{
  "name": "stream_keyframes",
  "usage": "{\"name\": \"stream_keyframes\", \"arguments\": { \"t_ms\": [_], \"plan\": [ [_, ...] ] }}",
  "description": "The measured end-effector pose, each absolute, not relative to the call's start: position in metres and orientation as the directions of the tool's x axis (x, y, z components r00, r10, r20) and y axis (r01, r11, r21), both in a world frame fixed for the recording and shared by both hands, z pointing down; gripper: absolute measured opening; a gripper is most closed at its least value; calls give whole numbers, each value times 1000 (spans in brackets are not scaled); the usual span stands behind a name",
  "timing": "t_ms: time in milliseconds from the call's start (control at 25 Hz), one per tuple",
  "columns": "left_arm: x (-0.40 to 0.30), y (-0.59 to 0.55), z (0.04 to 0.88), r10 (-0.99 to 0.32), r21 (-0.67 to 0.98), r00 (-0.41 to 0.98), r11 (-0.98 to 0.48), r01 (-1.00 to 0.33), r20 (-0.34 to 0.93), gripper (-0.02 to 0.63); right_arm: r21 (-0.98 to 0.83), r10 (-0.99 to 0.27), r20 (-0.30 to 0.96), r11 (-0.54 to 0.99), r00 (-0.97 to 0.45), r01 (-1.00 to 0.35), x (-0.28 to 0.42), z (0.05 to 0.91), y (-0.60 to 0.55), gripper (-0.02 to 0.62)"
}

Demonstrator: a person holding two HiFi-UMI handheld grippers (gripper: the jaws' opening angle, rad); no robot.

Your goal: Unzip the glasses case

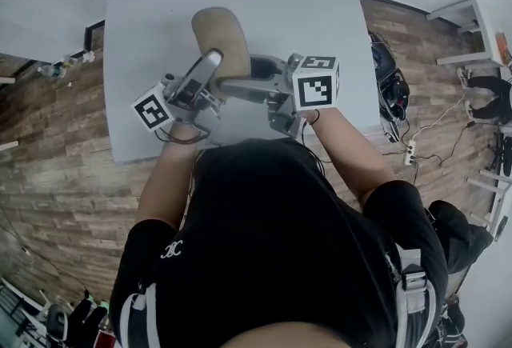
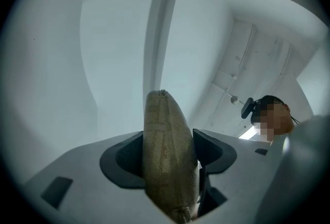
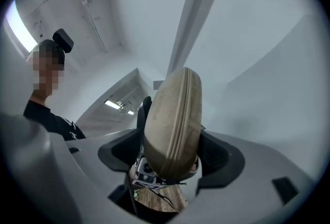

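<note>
My left gripper (image 2: 168,155) is clamped on the narrow sides of the tan glasses case (image 1: 220,38), holding it tilted up over the grey table (image 1: 152,10). My right gripper (image 3: 171,158) stands wide open above that table. The case's end sits between its jaws, not gripped.

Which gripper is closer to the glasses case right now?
Left. The left gripper is clamped on the glasses case, holding it on edge. The right gripper faces it from the opposite side, jaws spread around it without a clear grip.
</note>
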State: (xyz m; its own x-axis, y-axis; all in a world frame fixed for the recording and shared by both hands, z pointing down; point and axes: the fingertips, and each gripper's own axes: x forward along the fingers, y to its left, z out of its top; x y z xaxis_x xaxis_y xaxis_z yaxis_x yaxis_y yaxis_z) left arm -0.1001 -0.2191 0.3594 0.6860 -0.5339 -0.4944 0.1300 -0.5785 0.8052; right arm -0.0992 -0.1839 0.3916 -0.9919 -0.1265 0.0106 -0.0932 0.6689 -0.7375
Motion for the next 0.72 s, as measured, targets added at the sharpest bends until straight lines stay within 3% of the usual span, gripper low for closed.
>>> {"name": "stream_keyframes", "arguments": {
  "t_ms": [200,480,720],
  "plan": [
    [-94,-217,367,-509,784,745,-620,30,-431,284,-733,-73,44,676,-996,-82,-98,403,-179,314],
    [-93,-216,385,-482,792,782,-610,25,-396,284,-712,-100,102,688,-990,-143,-94,417,-180,313],
    [-109,-219,414,-494,783,840,-605,-145,-226,313,-683,-138,203,689,-969,-241,-99,440,-183,311]
  ]
}}
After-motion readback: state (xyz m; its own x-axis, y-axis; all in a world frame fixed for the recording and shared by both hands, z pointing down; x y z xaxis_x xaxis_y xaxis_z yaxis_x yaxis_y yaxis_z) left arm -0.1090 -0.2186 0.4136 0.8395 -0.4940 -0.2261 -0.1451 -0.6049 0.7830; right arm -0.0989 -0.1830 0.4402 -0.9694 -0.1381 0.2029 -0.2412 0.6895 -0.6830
